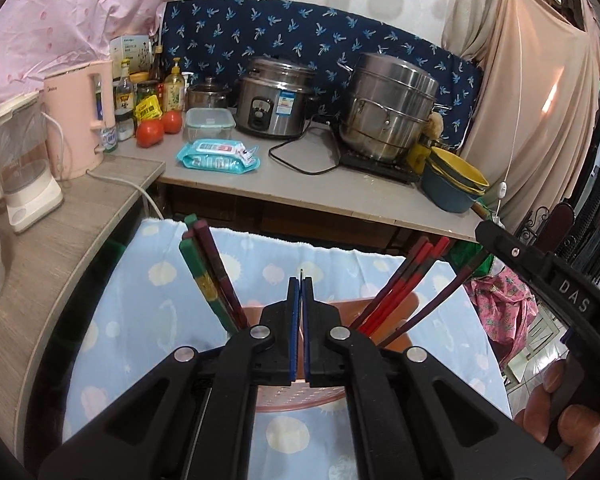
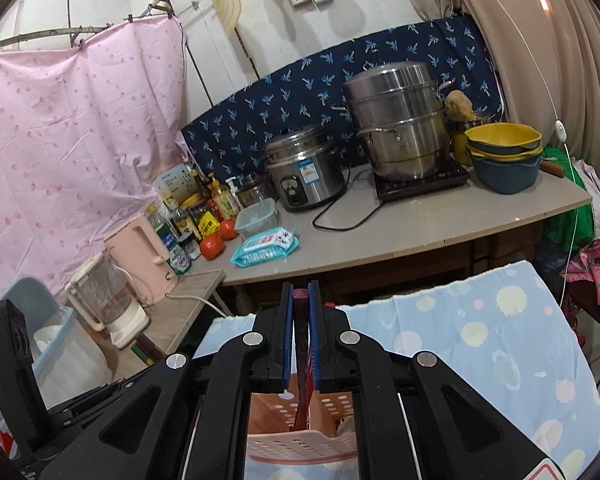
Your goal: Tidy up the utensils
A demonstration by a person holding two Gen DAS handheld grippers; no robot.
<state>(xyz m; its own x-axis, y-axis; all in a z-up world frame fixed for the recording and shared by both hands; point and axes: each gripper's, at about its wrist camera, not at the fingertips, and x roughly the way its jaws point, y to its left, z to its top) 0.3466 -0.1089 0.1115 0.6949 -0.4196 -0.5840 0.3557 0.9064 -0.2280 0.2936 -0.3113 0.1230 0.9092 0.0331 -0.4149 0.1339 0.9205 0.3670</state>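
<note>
A pink perforated utensil basket [image 1: 300,400] stands on a blue dotted cloth [image 1: 160,292]. Green and maroon chopsticks [image 1: 210,276] lean in its left part, red and dark ones [image 1: 404,284] in its right part. My left gripper [image 1: 301,284] is shut and empty just above the basket, between the two bundles. My right gripper [image 2: 301,300] is shut on a dark red chopstick [image 2: 301,344] held upright, its lower end down inside the basket [image 2: 300,448]. The right gripper's body [image 1: 560,292] shows at the right of the left wrist view.
Behind the cloth is a grey counter [image 2: 420,232] with a rice cooker [image 2: 304,180], steel steamer pot [image 2: 400,128], stacked bowls [image 2: 504,156], wipes pack [image 2: 264,250], tomatoes [image 2: 212,246], bottles and a pink kettle [image 2: 140,252]. A blender [image 2: 108,304] stands on a wooden shelf at left.
</note>
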